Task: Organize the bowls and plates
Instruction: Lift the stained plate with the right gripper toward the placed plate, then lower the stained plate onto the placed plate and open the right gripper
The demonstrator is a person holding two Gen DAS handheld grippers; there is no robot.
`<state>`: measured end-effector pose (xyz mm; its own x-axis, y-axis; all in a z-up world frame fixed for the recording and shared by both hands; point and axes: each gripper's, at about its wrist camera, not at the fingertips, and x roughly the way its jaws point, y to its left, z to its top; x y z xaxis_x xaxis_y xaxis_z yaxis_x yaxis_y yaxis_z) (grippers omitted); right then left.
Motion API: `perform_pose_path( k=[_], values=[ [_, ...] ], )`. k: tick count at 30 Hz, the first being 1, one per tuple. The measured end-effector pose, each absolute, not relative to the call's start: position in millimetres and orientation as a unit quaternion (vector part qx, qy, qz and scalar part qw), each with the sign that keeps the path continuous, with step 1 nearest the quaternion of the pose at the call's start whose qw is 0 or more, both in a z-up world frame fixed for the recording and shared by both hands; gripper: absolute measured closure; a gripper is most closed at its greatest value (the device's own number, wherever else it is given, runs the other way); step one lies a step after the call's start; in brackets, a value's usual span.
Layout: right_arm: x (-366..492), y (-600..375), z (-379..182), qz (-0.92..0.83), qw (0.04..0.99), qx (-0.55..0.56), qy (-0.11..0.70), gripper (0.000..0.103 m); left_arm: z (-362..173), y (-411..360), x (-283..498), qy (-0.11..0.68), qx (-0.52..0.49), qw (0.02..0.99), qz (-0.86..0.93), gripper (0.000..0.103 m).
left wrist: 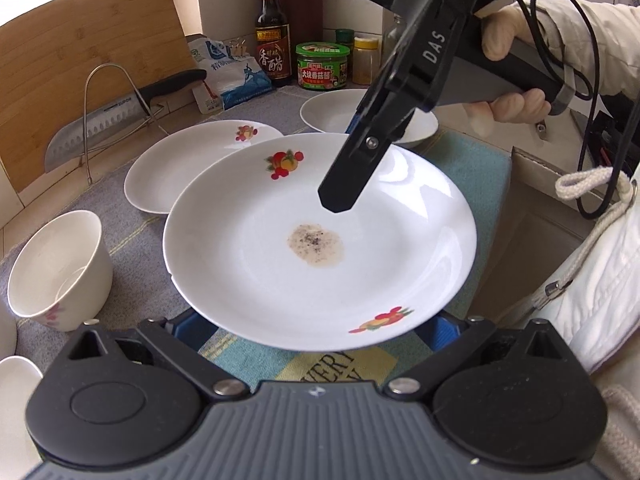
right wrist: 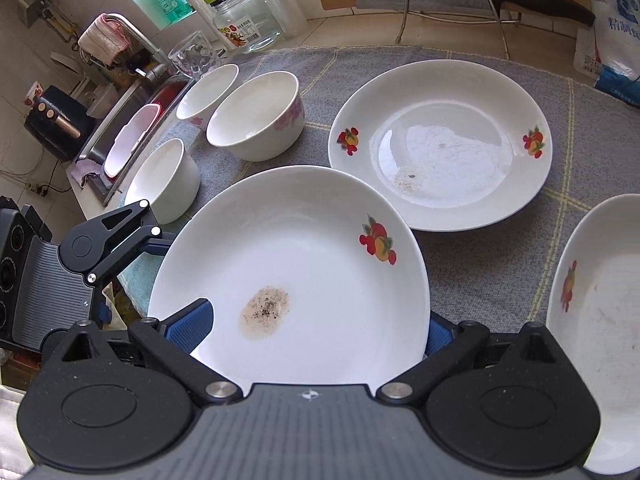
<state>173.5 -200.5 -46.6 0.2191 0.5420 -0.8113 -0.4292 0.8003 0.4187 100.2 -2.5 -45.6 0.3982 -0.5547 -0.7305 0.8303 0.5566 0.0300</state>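
Nearest the lens in each wrist view is the gripper's own body, with the speckled plate [left wrist: 320, 264] directly ahead.

**Grippers.** The left hand-held gripper [left wrist: 314, 328] has its jaws spread wide, and both blue pads are hidden beneath the plate's near rim. The right hand-held gripper [right wrist: 316, 328] is also spread. It straddles the opposite rim with one pad over the top face and the other behind the rim. Neither is clamped. I cannot tell whether the plate rests on the fingers or on the grey cloth [right wrist: 480, 256] at the worktop's front edge.

**Step in hand, as I judge it.** The plate is to be stacked on the second plate [right wrist: 440, 148] behind it.
- Close the right jaws firmly on the rim before lifting.
- Keep the left fingers flat underneath as support.
- Hold the plate level, because a brown peppered residue patch [left wrist: 316, 244] sits at its centre.
- Bring it over the second plate, centre the two rims, and lower it gently so china does not knock on china.
- Keep clear of the bowls on the left.

**Count.**
- Plates: three, all with fruit motifs. The third plate [right wrist: 600, 320] lies to the right.
- Bowls on the cloth: three, namely the large bowl [right wrist: 256, 120], the far bowl [right wrist: 208, 88] and the near bowl [right wrist: 164, 176].
- A further white vessel lies in the sink [right wrist: 120, 108]. I cannot tell what kind it is.
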Motion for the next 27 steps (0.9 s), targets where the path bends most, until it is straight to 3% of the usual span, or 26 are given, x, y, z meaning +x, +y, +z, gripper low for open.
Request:
perform_pose_path(
  k=[27],
  values=[
    [187,-375,-50,0.263,0.807,0.082,0.522,0.000,-60,-155,166,0.338,0.218,0.798,-0.449,0.002]
  ],
)
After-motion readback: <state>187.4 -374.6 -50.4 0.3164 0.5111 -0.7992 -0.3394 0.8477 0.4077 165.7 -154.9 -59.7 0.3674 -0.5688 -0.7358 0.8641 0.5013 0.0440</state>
